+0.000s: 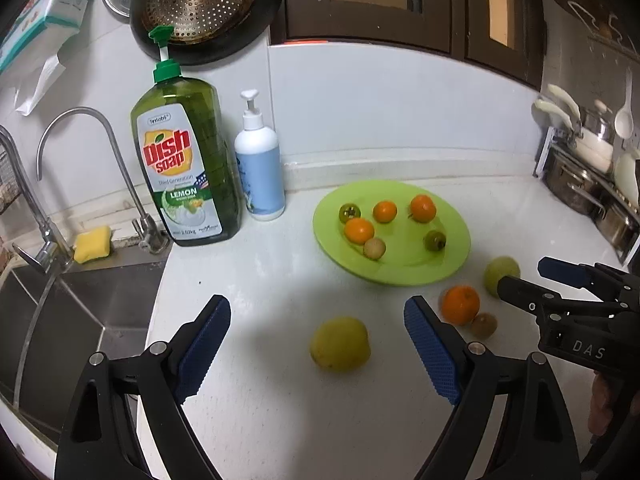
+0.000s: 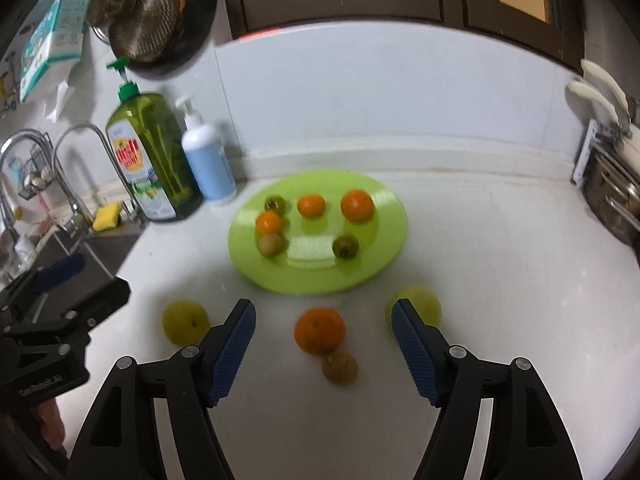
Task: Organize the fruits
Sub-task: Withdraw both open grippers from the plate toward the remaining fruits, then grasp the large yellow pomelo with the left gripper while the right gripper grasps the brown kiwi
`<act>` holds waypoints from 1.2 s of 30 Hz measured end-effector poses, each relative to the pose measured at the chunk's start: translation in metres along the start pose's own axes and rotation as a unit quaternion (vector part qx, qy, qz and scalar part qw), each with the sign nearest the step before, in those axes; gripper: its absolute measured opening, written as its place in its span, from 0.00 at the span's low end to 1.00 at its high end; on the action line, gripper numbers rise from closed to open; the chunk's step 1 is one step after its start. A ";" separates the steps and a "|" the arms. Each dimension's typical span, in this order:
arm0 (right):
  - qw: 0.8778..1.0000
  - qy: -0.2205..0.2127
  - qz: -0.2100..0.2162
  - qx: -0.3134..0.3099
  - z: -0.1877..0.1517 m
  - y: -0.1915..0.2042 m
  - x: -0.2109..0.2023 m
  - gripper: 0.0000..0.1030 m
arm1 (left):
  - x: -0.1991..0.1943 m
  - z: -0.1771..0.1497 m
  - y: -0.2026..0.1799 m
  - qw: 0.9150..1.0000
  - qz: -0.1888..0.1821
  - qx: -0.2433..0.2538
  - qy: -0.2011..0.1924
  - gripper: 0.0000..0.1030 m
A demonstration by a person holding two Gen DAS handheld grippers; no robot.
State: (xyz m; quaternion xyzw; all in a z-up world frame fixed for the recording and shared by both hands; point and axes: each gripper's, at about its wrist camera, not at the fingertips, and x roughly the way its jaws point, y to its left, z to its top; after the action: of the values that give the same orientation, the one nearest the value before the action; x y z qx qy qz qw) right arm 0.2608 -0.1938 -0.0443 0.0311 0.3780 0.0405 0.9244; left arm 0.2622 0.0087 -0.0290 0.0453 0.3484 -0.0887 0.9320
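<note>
White kitchen counter (image 1: 260,280), sink (image 1: 80,300) at left, tiled wall behind. Left wrist view: left gripper (image 1: 318,340) is hanging w/ jaws wide apart, nothing pressed; a yellow fruit (image 1: 340,344) is sitting on the counter between the tips, touching neither pad. Green plate (image 1: 452,264) is lying farther back w/ six small fruits on it. Big orange (image 1: 460,304) and a small brown fruit (image 1: 483,325) are sitting right of the right finger; a pale green fruit (image 1: 502,270) is lying beyond them. Dish soap bottle (image 1: 188,168) and white pump bottle (image 1: 260,168) are standing far left.

Right wrist view: right gripper (image 2: 324,330) is also standing open, empty; the orange (image 2: 319,330) is lying between its tips, brown fruit (image 2: 340,366) touching its near side. Pale green fruit (image 2: 420,306) is showing behind the right finger, blurred. Yellow fruit (image 2: 185,322) is lying at left, near the other gripper.
</note>
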 end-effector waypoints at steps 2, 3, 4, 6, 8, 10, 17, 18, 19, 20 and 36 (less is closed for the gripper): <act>1.000 0.009 -0.008 -0.004 -0.009 0.000 0.004 0.69 | 0.001 -0.006 -0.001 1.000 0.005 0.008 0.000 0.87; 1.000 0.015 -0.010 -0.005 -0.012 0.000 0.005 0.69 | 0.002 -0.008 -0.001 1.000 0.006 0.011 0.001 0.87; 1.000 0.022 -0.008 -0.006 -0.017 -0.001 0.007 0.69 | 0.003 -0.013 -0.002 1.000 0.008 0.015 0.005 0.87; 1.000 0.029 -0.004 -0.006 -0.023 0.000 0.008 0.69 | 0.008 -0.018 -0.003 1.000 0.009 0.018 0.015 0.87; 0.999 0.038 -0.002 -0.009 -0.027 0.000 0.011 0.69 | 0.013 -0.024 -0.003 0.999 0.000 0.016 0.029 0.87; 0.999 0.048 0.000 -0.008 -0.031 0.000 0.014 0.69 | 0.017 -0.028 -0.005 0.999 -0.004 0.016 0.035 0.87; 0.997 0.077 -0.001 0.007 -0.038 -0.008 0.029 0.69 | 0.031 -0.033 -0.009 0.998 -0.018 0.026 0.049 0.86; 0.997 0.078 -0.003 0.008 -0.039 -0.009 0.031 0.68 | 0.034 -0.034 -0.010 0.998 -0.019 0.029 0.053 0.86; 0.997 0.078 -0.004 0.008 -0.039 -0.009 0.032 0.67 | 0.037 -0.034 -0.011 0.998 -0.021 0.031 0.054 0.85; 0.997 0.079 -0.005 0.008 -0.039 -0.010 0.033 0.65 | 0.040 -0.034 -0.011 0.998 -0.023 0.033 0.057 0.83; 0.995 0.100 0.007 0.011 -0.036 -0.010 0.056 0.43 | 0.073 -0.029 -0.016 0.995 -0.047 0.034 0.080 0.57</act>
State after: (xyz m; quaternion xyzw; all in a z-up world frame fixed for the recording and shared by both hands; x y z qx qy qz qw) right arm 0.2758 -0.1972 -0.1099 0.0400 0.4684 0.0454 0.8815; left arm 0.2949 -0.0124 -0.0993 0.0670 0.4208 -0.1403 0.8937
